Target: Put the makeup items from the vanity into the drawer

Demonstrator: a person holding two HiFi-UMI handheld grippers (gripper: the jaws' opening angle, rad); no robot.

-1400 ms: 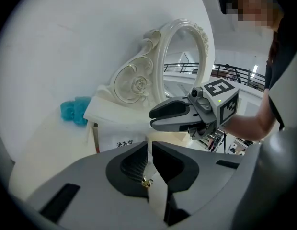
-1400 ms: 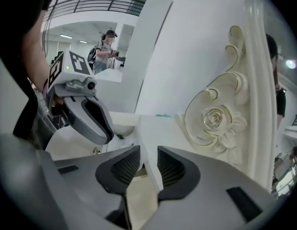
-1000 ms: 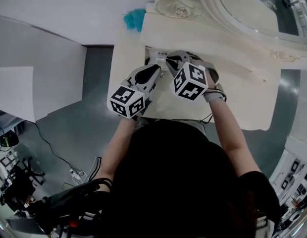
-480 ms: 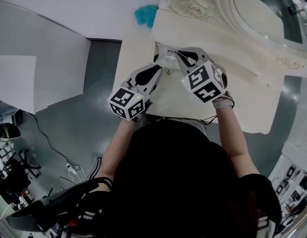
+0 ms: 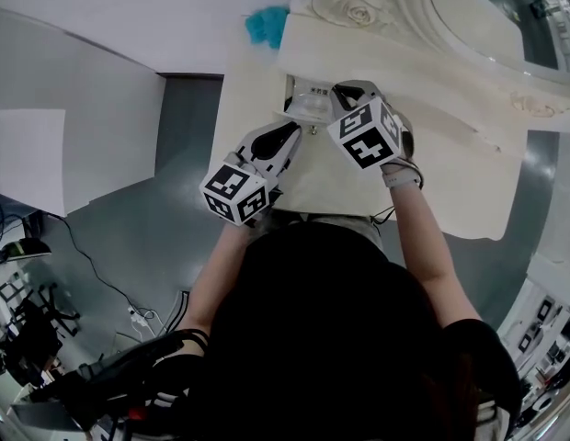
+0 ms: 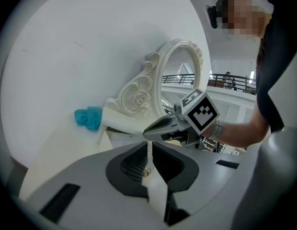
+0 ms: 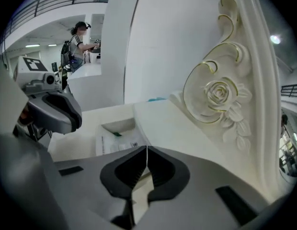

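Pinches the small brass knob (image 6: 146,173) of the open drawer (image 5: 290,99) in the left claw (image 5: 292,136). Holds the right claw (image 7: 146,150) pressed shut and empty, just above that drawer. Shows a white packet (image 5: 314,104) lying flat inside the drawer, beneath the tabletop (image 5: 432,154) near the carved mirror frame (image 5: 359,7).

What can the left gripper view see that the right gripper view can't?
Only the left gripper view shows the right tongs with their checkered cube, and a small knob pinched in the left tongs. Only the right gripper view shows the white packet lying in the open drawer. Both show the carved rose beside the mirror.
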